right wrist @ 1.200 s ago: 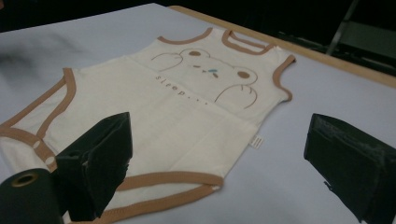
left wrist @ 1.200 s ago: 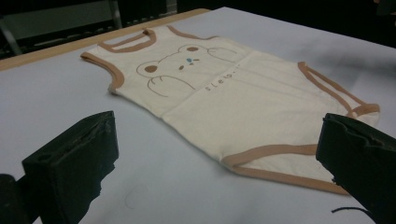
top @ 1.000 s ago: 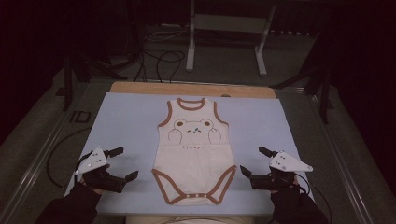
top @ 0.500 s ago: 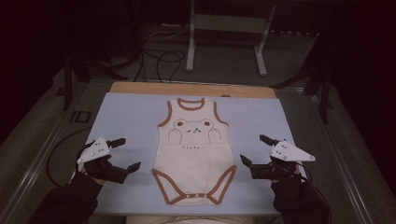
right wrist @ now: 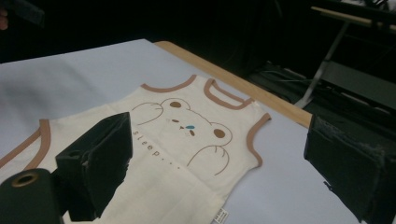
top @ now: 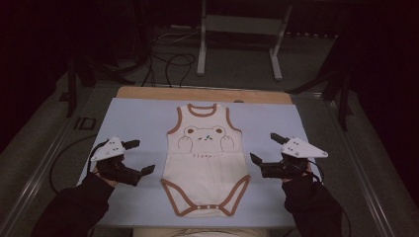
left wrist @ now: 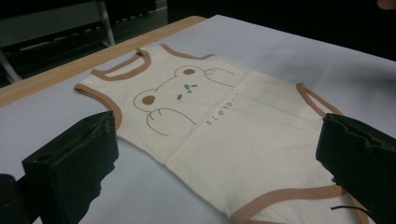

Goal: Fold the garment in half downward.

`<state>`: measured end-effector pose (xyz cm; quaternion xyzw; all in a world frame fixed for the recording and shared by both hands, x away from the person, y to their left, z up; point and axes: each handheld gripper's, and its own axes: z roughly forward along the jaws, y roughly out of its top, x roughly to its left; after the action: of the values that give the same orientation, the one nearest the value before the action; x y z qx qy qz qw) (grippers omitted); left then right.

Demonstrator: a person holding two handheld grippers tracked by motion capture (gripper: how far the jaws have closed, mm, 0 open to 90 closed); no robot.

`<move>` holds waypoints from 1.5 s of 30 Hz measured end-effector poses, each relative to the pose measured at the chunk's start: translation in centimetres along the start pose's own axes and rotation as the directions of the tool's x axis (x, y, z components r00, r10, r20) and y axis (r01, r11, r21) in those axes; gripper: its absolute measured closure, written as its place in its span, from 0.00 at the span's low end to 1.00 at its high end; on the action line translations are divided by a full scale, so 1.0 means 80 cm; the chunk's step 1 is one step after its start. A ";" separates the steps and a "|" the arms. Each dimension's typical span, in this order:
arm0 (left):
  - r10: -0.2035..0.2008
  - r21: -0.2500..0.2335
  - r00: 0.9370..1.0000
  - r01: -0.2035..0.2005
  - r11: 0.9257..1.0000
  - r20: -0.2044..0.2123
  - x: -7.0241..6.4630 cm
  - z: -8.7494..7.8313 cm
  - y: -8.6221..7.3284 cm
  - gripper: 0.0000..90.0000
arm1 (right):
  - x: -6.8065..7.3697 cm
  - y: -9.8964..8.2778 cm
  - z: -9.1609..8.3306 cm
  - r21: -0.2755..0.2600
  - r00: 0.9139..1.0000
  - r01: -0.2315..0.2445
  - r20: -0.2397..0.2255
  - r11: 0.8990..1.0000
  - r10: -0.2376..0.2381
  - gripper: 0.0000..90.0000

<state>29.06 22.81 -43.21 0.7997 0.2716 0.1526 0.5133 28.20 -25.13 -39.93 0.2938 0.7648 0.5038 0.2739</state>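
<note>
Flanking the bear-print baby bodysuit lying flat mid-mat, the left gripper and right gripper are hovering with jaws spread wide, empty; pinching both side edges evenly would likely be folding it neatly.

A pale blue sheet covers the tabletop, whose wooden far edge shows, and a cream bodysuit lies flat at its middle.
</note>
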 end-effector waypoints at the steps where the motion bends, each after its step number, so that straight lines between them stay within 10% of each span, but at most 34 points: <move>1: 0.005 0.001 1.000 -0.005 1.000 -0.003 0.001 0.002 0.001 0.00 | -0.001 0.000 0.003 0.006 1.000 0.004 0.004 1.000 -0.004 0.09; 26: -0.010 0.074 1.000 0.011 0.997 -0.024 0.015 0.055 0.002 0.00 | -0.023 -0.022 0.072 0.084 0.995 -0.079 -0.048 0.993 0.083 0.09; 45: -0.057 0.179 0.997 0.064 0.982 -0.044 0.023 0.103 -0.013 0.00 | -0.028 -0.061 0.122 0.190 0.989 -0.123 -0.053 0.974 0.135 0.09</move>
<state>34.55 18.11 -47.74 0.8311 0.3184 0.1270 0.4378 35.85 -22.40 -47.50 0.3504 0.7964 0.4562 0.1865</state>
